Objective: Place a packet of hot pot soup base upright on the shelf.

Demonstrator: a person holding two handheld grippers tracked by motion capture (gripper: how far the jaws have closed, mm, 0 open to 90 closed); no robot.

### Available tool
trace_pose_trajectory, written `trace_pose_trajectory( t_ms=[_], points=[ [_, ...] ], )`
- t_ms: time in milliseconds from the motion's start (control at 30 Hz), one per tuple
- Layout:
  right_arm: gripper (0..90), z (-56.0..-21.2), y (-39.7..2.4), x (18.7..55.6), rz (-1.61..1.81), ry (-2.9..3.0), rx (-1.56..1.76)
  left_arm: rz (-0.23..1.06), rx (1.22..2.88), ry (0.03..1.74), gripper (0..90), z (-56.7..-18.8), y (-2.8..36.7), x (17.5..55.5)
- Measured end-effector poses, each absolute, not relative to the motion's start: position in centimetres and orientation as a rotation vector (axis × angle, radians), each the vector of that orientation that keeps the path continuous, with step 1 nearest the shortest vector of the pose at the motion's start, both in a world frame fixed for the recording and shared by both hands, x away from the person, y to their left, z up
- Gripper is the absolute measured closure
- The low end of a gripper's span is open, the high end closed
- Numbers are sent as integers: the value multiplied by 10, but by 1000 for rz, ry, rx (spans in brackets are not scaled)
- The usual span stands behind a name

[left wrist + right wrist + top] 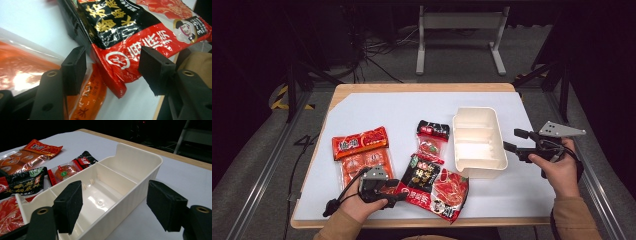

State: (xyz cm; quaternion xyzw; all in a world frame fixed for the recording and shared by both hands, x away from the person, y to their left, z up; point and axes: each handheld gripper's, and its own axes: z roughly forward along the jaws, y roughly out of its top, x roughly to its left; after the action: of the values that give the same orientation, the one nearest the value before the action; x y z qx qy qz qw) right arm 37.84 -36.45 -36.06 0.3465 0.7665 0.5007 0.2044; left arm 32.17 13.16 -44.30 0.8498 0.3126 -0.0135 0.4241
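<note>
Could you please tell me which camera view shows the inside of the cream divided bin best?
The right gripper view: it looks straight into the cream bin, so its dividers and bare compartments are plain. The high view shows the whole bin from above, smaller and washed out. The left gripper view looks at the red and black packet instead.

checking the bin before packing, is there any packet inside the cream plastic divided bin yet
No, in the right gripper view the cream plastic divided bin shows bare compartments, and the red and black snack packets lie on the white table cover beside it.
</note>
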Motion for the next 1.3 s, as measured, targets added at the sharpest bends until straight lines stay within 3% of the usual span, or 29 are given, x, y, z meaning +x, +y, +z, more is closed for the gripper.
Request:
trace_pose_trajectory(
  t_ms=[233, 767, 1300],
  points=[
    [295, -361, -363, 378, 1398, 2139, 967, -53, 2115, 790, 428, -445, 130, 322],
    [304, -365, -360, 380, 1375, 2157, 971, -19, 2101, 883, 678, -450, 125, 321],
    [309, -367, -361, 378, 1376, 2154, 983, -40, 2093, 953, 696, -454, 115, 329]
  ],
)
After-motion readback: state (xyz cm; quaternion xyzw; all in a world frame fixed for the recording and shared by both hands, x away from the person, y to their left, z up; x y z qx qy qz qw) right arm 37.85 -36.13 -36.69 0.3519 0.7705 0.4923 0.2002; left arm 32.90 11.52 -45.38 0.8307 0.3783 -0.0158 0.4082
